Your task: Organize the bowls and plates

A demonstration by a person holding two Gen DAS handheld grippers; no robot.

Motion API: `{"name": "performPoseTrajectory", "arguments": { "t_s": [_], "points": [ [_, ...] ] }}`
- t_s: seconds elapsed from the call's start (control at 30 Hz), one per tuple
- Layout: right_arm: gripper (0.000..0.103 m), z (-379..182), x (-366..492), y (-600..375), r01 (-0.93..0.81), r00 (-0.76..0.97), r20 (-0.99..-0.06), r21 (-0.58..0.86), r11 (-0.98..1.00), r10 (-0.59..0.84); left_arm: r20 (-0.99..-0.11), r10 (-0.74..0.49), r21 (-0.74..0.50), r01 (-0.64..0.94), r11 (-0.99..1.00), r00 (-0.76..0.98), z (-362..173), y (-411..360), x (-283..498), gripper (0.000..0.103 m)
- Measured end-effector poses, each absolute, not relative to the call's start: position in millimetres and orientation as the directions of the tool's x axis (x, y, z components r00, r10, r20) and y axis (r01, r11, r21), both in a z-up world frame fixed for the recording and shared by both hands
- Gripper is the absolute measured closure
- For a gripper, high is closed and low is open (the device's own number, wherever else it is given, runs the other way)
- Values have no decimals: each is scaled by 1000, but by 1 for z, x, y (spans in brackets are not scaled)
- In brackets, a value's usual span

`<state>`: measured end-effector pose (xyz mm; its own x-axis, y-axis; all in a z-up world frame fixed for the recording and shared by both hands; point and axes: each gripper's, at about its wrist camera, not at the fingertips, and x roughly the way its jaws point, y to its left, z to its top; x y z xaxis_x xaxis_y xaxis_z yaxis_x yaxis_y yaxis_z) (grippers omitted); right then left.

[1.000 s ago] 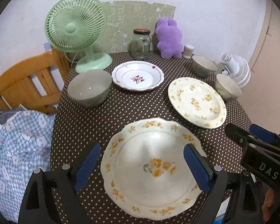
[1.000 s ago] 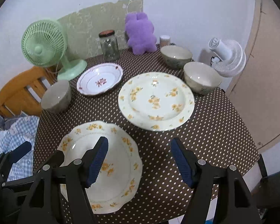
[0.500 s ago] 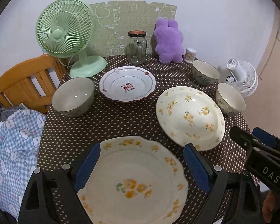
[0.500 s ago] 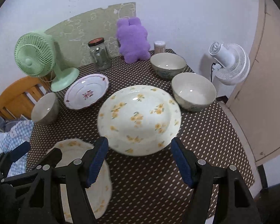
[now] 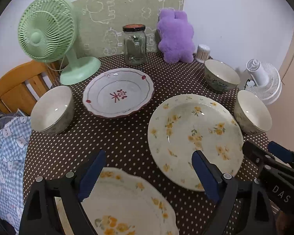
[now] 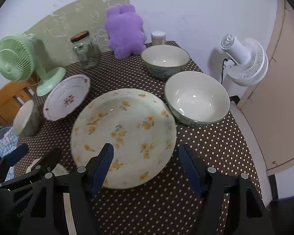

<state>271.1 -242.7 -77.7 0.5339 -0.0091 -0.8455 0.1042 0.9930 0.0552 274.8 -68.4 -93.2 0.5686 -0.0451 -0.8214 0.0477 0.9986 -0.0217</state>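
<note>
On the brown dotted table point(image 5: 127, 137) a scalloped yellow-flower plate point(image 5: 127, 205) lies at the near edge, under my open left gripper point(image 5: 147, 166). A round yellow-flower plate point(image 6: 123, 133) point(image 5: 194, 137) lies mid-right. My open right gripper point(image 6: 146, 154) hovers over its near rim with nothing held. A white plate with a red mark point(image 5: 117, 93) sits behind. One bowl point(image 5: 53, 109) stands at the left. Two bowls point(image 6: 164, 60) point(image 6: 196, 99) stand at the right.
A green fan point(image 5: 47, 33), a glass jar point(image 5: 134, 45), a purple plush toy point(image 5: 175, 37) and a small toothpick holder point(image 5: 202, 52) line the back wall. A white fan point(image 6: 243, 58) stands off the table's right edge. A wooden chair point(image 5: 15, 84) with checkered cloth point(image 5: 5, 152) is left.
Both grippers have moved forward over the table. The scalloped plate has slid below the left fingers in view, and the round plate's near rim now lies between the right fingers.
</note>
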Motion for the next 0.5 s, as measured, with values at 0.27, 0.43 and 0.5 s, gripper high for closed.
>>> {"name": "performPoseTrajectory", "arguments": {
  "t_s": [0.27,0.43,0.5],
  "points": [
    [30,-110,300,-258,169,508,-860,42,985,-51,-841,-36,9,79,997,540,-124,-80,310,13],
    [30,-130,314,-261,190,486,-872,43,981,-56,-851,-37,15,94,995,524,-140,-85,331,17],
    [30,-137,319,-261,195,476,-877,40,980,-59,-857,-43,9,100,995,513,-145,-86,337,17]
  ]
}}
